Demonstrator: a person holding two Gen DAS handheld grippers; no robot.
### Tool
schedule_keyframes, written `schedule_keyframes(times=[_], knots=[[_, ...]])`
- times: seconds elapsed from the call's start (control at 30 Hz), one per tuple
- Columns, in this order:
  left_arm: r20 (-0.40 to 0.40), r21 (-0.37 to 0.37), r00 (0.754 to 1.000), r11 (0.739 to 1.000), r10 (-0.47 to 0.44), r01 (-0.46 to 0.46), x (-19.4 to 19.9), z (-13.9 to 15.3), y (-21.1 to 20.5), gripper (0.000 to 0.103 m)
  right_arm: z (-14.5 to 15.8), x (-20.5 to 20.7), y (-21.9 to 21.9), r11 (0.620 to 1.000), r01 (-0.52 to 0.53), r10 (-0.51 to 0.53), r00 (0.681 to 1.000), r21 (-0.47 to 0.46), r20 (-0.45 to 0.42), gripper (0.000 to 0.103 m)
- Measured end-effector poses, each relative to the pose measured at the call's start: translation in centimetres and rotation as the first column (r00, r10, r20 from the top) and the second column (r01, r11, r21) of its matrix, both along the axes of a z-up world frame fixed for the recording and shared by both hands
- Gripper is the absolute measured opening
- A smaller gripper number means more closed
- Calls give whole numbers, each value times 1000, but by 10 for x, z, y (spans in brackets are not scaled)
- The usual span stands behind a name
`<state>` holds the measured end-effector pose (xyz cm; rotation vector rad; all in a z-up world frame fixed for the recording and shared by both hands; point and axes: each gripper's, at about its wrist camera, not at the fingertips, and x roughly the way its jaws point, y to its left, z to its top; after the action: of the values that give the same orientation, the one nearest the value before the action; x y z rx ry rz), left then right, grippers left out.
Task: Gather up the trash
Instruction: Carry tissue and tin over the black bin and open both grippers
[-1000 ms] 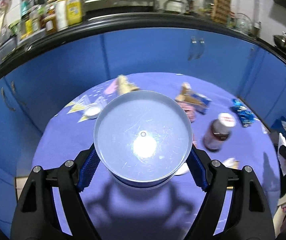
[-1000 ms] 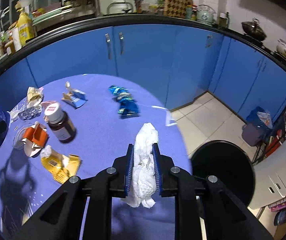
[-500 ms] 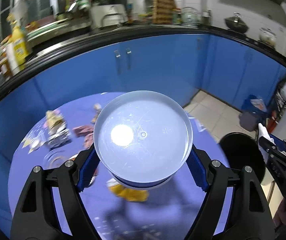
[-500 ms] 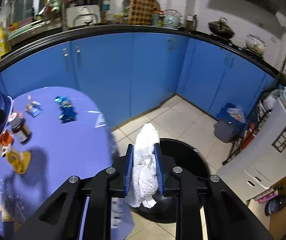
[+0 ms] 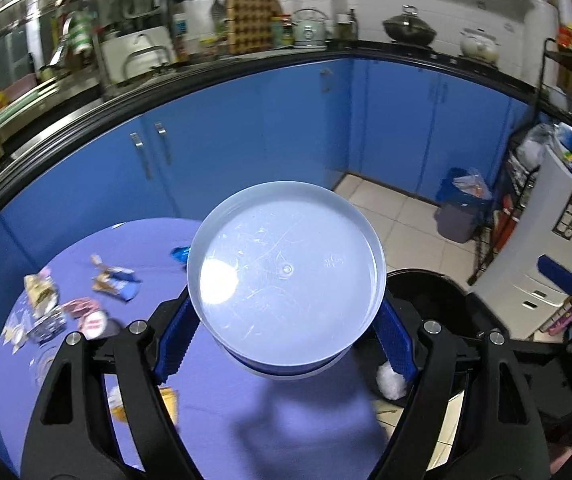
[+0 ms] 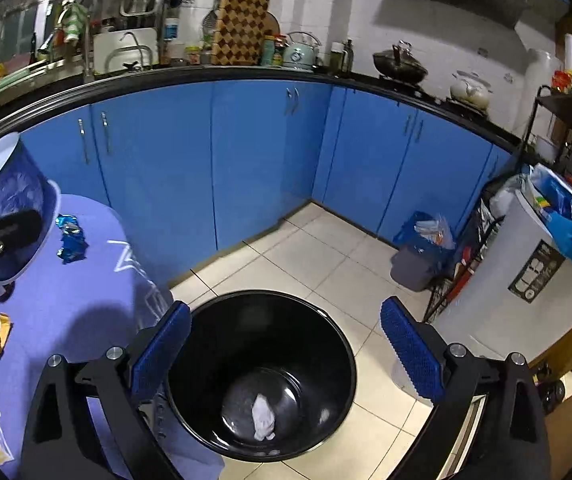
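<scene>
Right gripper [image 6: 286, 356] opening, empty, above bin [image 6: 190, 344]. Left gripper [image 5: 286, 346] pinches tub [image 5: 286, 276]; tilting risks slippage onto tabletop [image 5: 158, 240].

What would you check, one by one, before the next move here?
1. Tissue inside the black bin: ok.
2. Right gripper empty, its jaws opening: ok.
3. Left gripper gripping the cup: ok.
4. Cup over the bin: not ok, mostly over the table.
5. Cup's contents: cannot tell.
6. Table free of trash: not ok, wrappers remain.
</scene>
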<state>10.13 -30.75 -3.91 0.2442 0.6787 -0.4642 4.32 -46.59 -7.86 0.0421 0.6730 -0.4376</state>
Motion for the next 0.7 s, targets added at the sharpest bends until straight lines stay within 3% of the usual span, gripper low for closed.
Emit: schedule_keyframes(times=[0.5,0.7], knots=[[-25,5,989,989,-149,149,1,-4,-87,79,-12,-15,-41,996,87,-87,996,6,-20,93],[36,9,985,986,-168,168,-3,6,-100,98,-15,-15,-50,994,104,-103,994,29,-21,93]])
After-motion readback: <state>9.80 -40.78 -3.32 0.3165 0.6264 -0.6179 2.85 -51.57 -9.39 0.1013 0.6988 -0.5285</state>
